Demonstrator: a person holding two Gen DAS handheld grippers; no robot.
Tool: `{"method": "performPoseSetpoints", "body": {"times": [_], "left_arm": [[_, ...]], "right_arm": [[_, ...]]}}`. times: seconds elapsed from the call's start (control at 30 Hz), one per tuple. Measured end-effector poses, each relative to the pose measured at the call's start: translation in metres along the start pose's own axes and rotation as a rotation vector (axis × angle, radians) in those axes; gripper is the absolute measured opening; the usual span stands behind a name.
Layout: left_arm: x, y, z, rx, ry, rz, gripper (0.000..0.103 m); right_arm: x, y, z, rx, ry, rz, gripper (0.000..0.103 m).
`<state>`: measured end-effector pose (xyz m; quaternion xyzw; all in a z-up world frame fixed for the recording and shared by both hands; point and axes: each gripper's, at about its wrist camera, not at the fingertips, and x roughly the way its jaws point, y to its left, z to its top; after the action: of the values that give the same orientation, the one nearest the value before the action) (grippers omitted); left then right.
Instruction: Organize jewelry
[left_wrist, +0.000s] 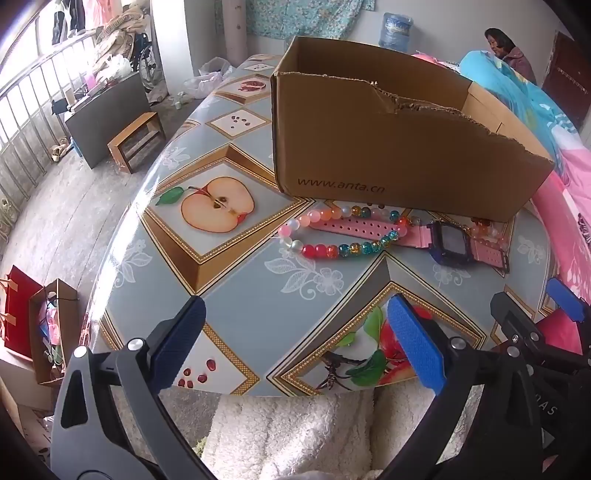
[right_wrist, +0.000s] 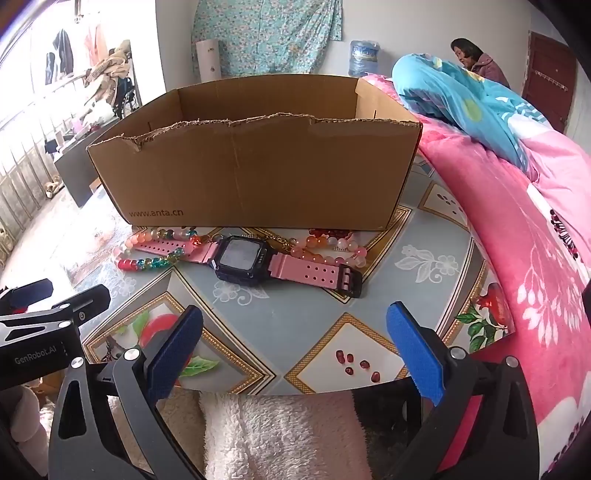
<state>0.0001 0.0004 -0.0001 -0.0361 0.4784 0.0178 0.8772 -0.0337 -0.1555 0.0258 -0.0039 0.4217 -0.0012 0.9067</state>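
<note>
A pink-strapped watch with a dark square face (right_wrist: 242, 260) (left_wrist: 448, 243) lies on the fruit-patterned tabletop (right_wrist: 417, 236) just in front of an open brown cardboard box (right_wrist: 258, 173) (left_wrist: 399, 147). A multicoloured bead bracelet (left_wrist: 332, 236) (right_wrist: 155, 251) loops around the watch's left strap. A second, pink-orange bead string (right_wrist: 325, 245) (left_wrist: 484, 227) lies by its right strap. My left gripper (left_wrist: 295, 339) stands open near the table's front edge, nothing between its blue pads. My right gripper (right_wrist: 295, 343) is open too, short of the watch, empty. The right gripper (left_wrist: 532, 314) shows in the left wrist view.
A pink floral quilt (right_wrist: 535, 240) and blue bedding (right_wrist: 472, 103) press against the table's right side. A fluffy white garment (right_wrist: 280, 435) lies under both grippers. On the floor at left are a wooden stool (left_wrist: 136, 144) and a dark cabinet (left_wrist: 107, 110). A person (right_wrist: 476, 59) sits far back.
</note>
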Motion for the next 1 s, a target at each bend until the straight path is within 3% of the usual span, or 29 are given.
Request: {"method": "performPoseSetpoints", "body": {"times": [1.0], "left_arm": [[0.005, 0.001, -0.001, 0.0, 0.005, 0.004, 0.095]], "right_arm": [[0.008, -0.003, 0.0, -0.003, 0.025, -0.018, 0.097]]}}
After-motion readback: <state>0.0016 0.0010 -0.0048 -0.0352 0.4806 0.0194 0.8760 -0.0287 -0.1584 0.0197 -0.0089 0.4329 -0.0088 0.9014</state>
